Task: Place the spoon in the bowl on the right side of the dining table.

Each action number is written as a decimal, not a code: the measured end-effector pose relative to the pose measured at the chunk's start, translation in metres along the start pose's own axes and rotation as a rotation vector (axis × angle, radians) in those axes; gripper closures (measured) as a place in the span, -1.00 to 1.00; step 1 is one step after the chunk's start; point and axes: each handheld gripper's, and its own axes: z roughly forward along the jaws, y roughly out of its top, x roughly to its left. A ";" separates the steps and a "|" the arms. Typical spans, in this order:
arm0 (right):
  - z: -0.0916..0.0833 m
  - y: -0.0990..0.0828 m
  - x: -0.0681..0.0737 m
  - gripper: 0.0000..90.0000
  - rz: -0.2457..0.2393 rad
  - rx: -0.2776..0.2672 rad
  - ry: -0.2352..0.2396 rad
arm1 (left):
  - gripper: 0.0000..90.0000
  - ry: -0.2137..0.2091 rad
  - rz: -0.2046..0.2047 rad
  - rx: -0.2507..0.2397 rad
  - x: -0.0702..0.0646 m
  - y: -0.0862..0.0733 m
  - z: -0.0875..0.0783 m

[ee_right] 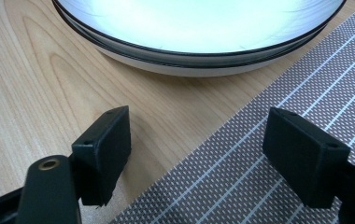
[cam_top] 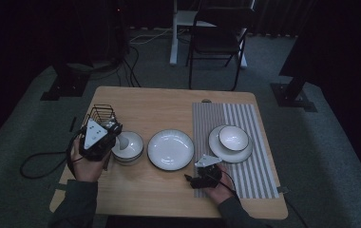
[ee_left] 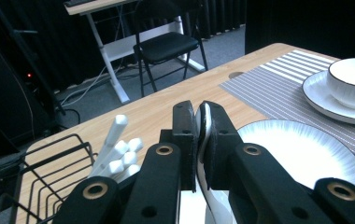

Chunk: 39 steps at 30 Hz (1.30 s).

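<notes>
- The left hand-held gripper (ee_left: 202, 140) is clamped tight on a white spoon (ee_left: 205, 122). The spoon's thin edge sits right between the two black jaws.
- From above, the left hand-held gripper (cam_top: 113, 131) is at the left side of the table (cam_top: 169, 102), and the spoon (cam_top: 123, 140) hangs over a white bowl (cam_top: 133, 151).
- A black wire basket (cam_top: 100, 114) stands just behind that gripper, at the far left. White sticks (ee_left: 115, 154) lean in the wire basket (ee_left: 49, 177).
- A wide white plate (cam_top: 170, 149) lies in the middle of the table, just right of the bowl.
- The right hand-held gripper (cam_top: 191, 180) rests low at the near edge of a striped mat (cam_top: 254, 171). Its jaws stand wide apart with nothing between them.
- In the right gripper view, one jaw is over the bare wood and the other is over the striped mat (ee_right: 259, 163), with the wide white plate (ee_right: 199, 37) just past them.
- A small bowl (cam_top: 234, 137) sits on a plate (cam_top: 219, 149) on the mat, to the right.
</notes>
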 end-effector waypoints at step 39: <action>0.000 0.000 0.000 -0.48 0.000 0.000 0.000 | 0.90 -0.082 0.018 0.003 -0.018 0.005 0.028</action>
